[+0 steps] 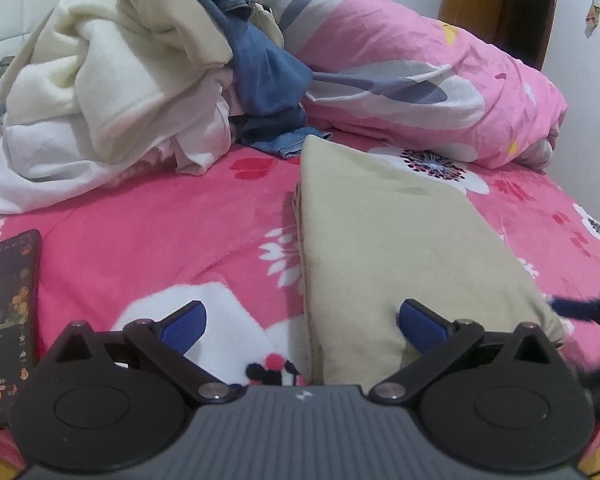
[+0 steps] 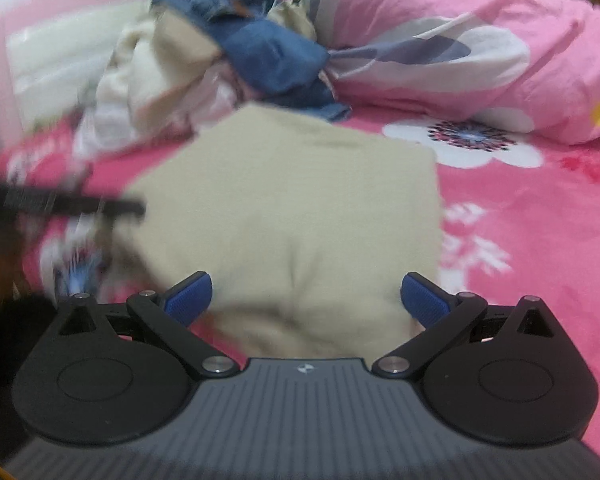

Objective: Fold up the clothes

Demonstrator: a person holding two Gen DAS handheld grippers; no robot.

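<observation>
- Clothes fill the left wrist view: a folded beige garment (image 1: 400, 256) lies flat on the pink flowered bedspread (image 1: 172, 216), its layered edge on the left side.
- Behind it sits an unfolded pile, with cream and white garments (image 1: 100, 92) on the left and a blue denim piece (image 1: 268, 80) draped over them toward the right.
- A rolled pink quilt (image 1: 420, 68) lies along the back right, touching the denim.
- A phone (image 1: 8, 320) with a lit screen rests on the bedspread at the far left.
- The left gripper (image 1: 300, 322) has its blue pads spread wide, holding nothing; its right pad is over the near end of the beige garment, its left pad over the bedspread.
- At the right edge a dark blurred part of the right gripper (image 1: 580, 308) shows.
- In the right wrist view, which is blurred, the beige garment (image 2: 300, 208) lies straight ahead, the pile (image 2: 172, 72) and denim (image 2: 268, 52) beyond it.
- The right gripper (image 2: 306, 296) is spread wide and empty, with the garment's near end between its pads.
- A dark blurred bar (image 2: 68, 204) crosses in from the left; what it is cannot be told.
</observation>
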